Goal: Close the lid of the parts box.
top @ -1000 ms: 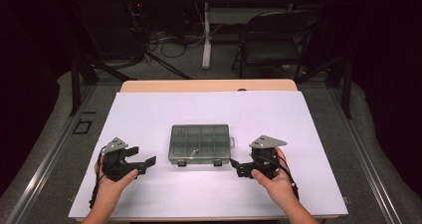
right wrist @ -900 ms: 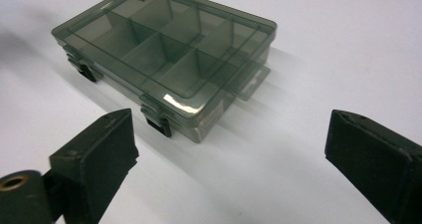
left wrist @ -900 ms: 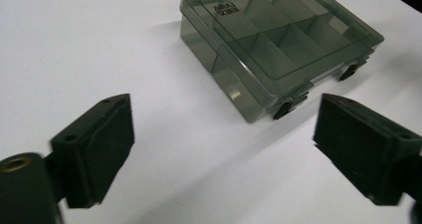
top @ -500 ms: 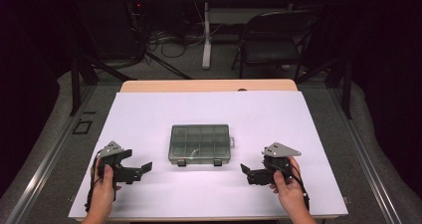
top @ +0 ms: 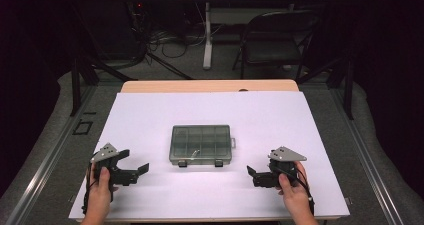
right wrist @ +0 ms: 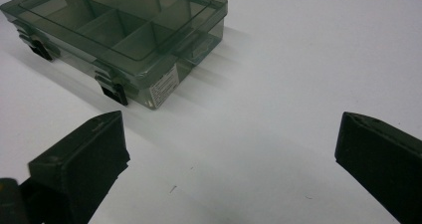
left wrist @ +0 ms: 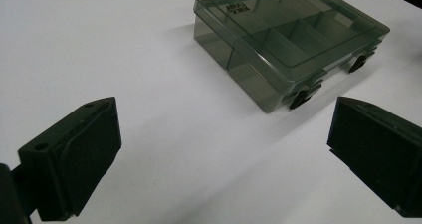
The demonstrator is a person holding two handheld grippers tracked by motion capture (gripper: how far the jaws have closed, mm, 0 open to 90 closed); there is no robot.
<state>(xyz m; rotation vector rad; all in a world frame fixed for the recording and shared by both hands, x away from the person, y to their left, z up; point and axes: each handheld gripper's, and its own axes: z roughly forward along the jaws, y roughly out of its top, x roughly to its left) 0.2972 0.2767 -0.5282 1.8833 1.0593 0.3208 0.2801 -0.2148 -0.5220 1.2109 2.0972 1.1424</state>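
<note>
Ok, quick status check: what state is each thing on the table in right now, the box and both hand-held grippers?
Organizer box: lid closed, both front latches down, flat on the white table.
Left hand-held gripper: jaws wide open after just opening, nothing between them, apart from the box.
Right hand-held gripper: jaws wide open after just opening, nothing between them, apart from the box.
</note>
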